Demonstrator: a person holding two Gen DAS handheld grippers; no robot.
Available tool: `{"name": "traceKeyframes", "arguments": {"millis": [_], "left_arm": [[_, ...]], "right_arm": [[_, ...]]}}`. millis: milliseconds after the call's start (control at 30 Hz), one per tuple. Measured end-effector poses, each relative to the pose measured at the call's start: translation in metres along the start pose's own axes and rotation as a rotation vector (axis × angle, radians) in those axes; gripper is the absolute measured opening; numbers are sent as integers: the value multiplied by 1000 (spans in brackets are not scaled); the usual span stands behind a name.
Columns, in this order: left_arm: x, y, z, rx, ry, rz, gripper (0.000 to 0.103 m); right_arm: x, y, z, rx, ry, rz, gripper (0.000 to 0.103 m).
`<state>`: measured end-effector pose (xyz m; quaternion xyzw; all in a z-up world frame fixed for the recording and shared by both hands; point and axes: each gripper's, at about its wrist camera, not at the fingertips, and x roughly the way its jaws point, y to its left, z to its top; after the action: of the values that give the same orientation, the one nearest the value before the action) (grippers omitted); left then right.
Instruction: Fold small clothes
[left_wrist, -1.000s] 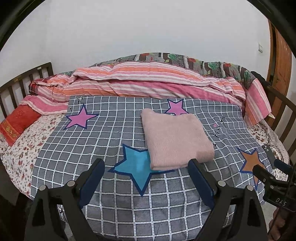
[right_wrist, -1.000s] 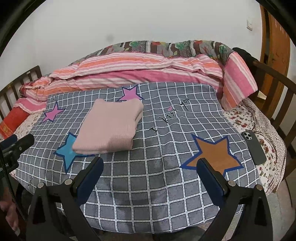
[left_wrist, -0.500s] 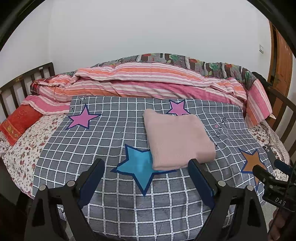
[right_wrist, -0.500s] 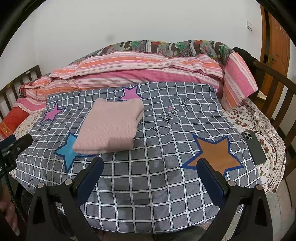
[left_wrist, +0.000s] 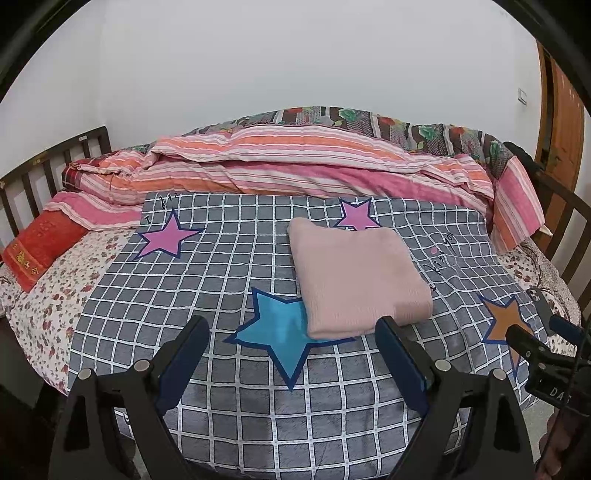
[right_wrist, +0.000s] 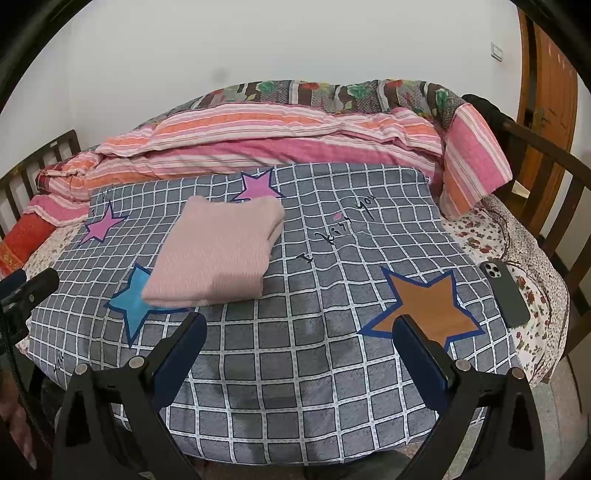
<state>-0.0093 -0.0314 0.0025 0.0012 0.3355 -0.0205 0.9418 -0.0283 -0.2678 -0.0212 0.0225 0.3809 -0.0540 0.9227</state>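
A pink knitted garment (left_wrist: 356, 275) lies folded into a neat rectangle on the grey checked blanket (left_wrist: 221, 266) with coloured stars. It also shows in the right wrist view (right_wrist: 218, 253), left of centre. My left gripper (left_wrist: 291, 345) is open and empty, held back near the bed's front edge, short of the garment. My right gripper (right_wrist: 299, 341) is open and empty, over the blanket's front part, to the right of the garment.
A striped pink and orange quilt (left_wrist: 295, 166) is bunched along the back of the bed. A red pillow (left_wrist: 40, 245) lies at the left. A dark phone (right_wrist: 504, 291) lies at the bed's right edge. Wooden bed rails (right_wrist: 554, 177) stand at both sides.
Both grippers have drawn back and risen slightly from the bed. The folded garment has not moved.
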Motion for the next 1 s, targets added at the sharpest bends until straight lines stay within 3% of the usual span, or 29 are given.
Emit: {"name": "traceKeyframes", "arguments": {"millis": [1000], "left_arm": [[-6, -4, -1, 2, -6, -1, 91]], "right_arm": [[-13, 6, 4, -15, -24, -14, 99]]}}
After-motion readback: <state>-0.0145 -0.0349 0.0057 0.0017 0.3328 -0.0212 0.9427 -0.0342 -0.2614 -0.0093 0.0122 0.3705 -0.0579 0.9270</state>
